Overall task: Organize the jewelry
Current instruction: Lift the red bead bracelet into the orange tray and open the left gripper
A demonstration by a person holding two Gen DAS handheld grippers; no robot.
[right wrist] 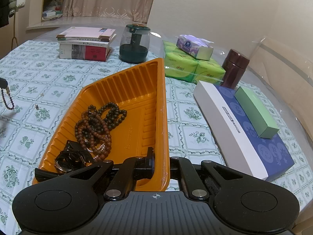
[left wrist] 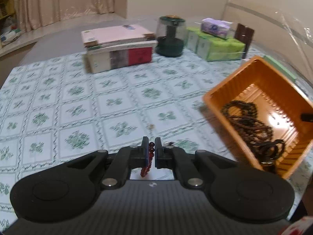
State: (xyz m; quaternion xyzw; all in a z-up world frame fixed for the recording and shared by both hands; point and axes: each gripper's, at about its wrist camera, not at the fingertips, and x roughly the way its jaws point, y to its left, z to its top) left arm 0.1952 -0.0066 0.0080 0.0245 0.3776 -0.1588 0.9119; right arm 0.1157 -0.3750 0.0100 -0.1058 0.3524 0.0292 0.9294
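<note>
Tablecloth below; bracelet between jaws.

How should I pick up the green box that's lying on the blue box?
Grip the green box across its two long sides, near the middle, coming down from above. It is long and narrow, lies flat on the blue box, and its top is uncovered.

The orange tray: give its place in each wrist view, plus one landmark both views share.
Left wrist view: the orange tray sits at the right edge, tilted, with dark beads inside; the right claw's tip pokes in at its far right.
Right wrist view: the orange tray fills the centre, the right claw clamped on its near right wall.
Shared landmark: the dark green jar beside the stacked books.
</note>
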